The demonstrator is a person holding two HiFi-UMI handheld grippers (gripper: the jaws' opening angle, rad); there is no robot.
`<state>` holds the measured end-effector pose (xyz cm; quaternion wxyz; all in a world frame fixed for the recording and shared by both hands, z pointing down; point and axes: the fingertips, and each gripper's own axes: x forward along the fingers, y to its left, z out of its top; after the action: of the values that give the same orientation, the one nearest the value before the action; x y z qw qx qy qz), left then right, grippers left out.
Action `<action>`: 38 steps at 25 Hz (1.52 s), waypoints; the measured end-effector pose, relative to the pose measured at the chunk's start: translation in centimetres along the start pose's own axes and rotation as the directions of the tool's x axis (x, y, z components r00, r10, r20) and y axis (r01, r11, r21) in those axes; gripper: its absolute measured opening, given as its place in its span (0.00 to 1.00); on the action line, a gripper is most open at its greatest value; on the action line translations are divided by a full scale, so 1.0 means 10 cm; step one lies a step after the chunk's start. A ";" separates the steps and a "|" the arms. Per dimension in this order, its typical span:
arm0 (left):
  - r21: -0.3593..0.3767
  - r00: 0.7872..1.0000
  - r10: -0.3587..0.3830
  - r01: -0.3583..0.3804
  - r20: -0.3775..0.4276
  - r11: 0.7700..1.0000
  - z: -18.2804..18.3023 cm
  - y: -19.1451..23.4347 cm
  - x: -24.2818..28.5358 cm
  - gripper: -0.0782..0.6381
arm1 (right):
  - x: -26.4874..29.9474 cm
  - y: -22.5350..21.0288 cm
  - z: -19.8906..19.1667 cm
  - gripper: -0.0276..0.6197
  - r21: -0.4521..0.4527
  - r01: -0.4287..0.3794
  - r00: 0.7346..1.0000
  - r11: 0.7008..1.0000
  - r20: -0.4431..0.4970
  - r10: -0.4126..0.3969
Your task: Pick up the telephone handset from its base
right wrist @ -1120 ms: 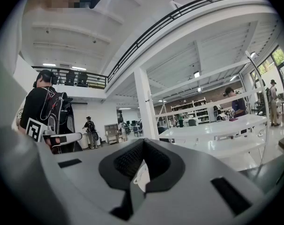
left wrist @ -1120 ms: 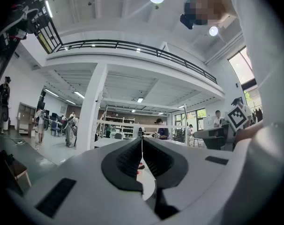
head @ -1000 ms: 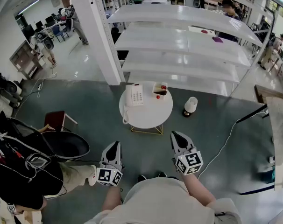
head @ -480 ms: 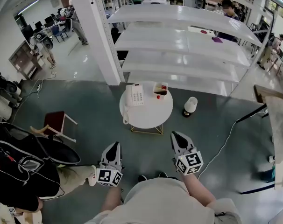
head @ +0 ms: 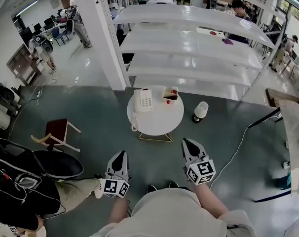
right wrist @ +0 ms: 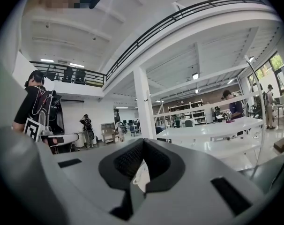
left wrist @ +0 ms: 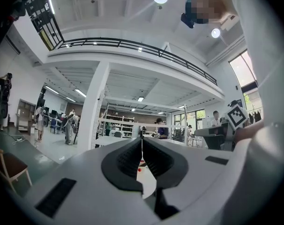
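Change: the person with the black backpack (head: 16,181) at the lower left had drawn back toward the corner, uncovering more of the red-seated chair (head: 58,131); both grippers sat where they had been.
Left gripper (head: 121,153): jaws pressed together with nothing between them, pointing toward the table from its near side.
Right gripper (head: 185,141): jaws likewise closed and empty, level with the left one.
Handset (head: 136,100): lay in its cradle along the left side of the white telephone base (head: 145,100), well apart from both grippers.
Cord (head: 133,121): coiled, trailing over the table's left edge.
Table (head: 159,125): round and white, with the telephone on its far left part.
Beside the telephone: a small open box (head: 169,93) and a tiny red object (head: 168,102) (too small to identify).
Floor: a white lamp-like object (head: 201,111) stood right of the table.
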<state>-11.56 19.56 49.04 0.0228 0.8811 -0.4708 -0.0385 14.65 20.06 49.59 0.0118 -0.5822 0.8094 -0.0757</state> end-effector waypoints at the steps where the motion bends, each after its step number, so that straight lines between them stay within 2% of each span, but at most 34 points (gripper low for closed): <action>1: 0.000 1.000 0.000 0.000 -0.002 1.000 0.00 0.03 -0.02 0.14 | 0.01 0.02 -0.01 0.05 0.003 0.006 1.000 1.000 -0.002 -0.006; 20: -0.018 0.997 -0.076 0.076 -0.011 0.997 -0.08 0.56 -0.27 0.14 | 0.06 0.60 -0.08 0.06 0.003 0.074 0.997 0.997 0.006 -0.074; 32: -0.017 0.996 -0.084 0.084 -0.004 0.996 -0.09 0.68 -0.22 0.14 | 0.15 0.63 -0.07 0.06 0.001 0.083 0.996 0.997 0.017 -0.083; 38: -0.017 0.997 -0.076 0.076 -0.005 0.997 -0.11 0.77 -0.06 0.14 | 0.33 0.52 -0.09 0.06 0.008 0.082 0.996 0.997 0.023 -0.082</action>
<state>-18.15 15.76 50.79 0.0301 0.8981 -0.4367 -0.0411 8.61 18.63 49.95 0.0200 -0.6157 0.7845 -0.0721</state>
